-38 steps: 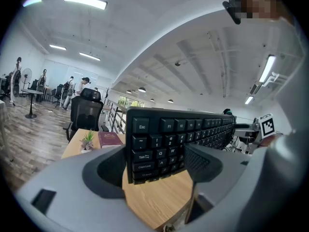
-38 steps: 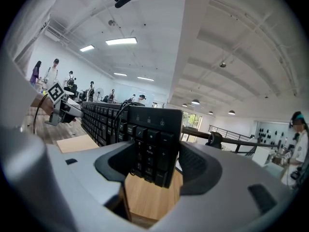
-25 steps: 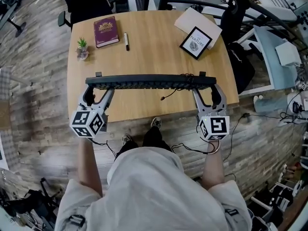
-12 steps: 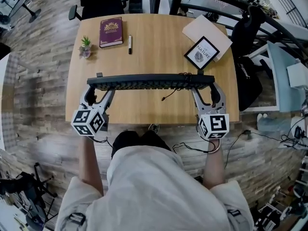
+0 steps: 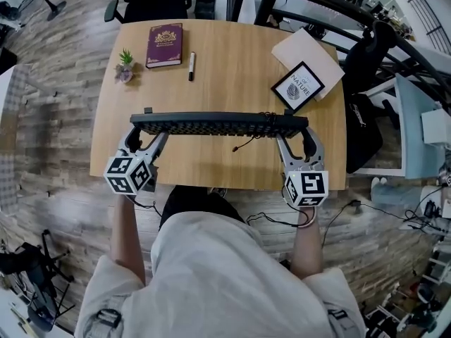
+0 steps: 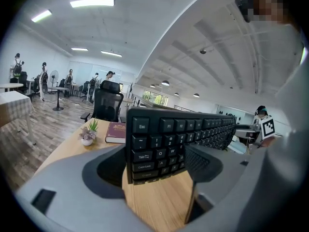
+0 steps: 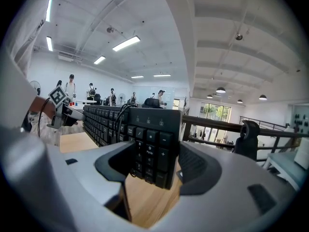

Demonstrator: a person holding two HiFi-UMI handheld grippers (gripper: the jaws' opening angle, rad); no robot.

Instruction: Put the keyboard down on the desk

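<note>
The keyboard [image 5: 218, 124] is held over the middle of the desk [image 5: 211, 166], with 1 gripper at each end.
The left gripper [image 5: 143, 127] pinches the keyboard's left end and the right gripper [image 5: 301, 128] pinches its right end. The keyboard stands up on its long edge, keys facing the person. Its thin cord [image 5: 248, 139] hangs down near the right end. At the far left of the desk sit a small plant [image 5: 125, 66], a red book [image 5: 164, 45] and a pen [image 5: 191, 66]. At the far right, a framed picture [image 5: 299, 87] lies on a sheet of paper [image 5: 301, 46].
</note>
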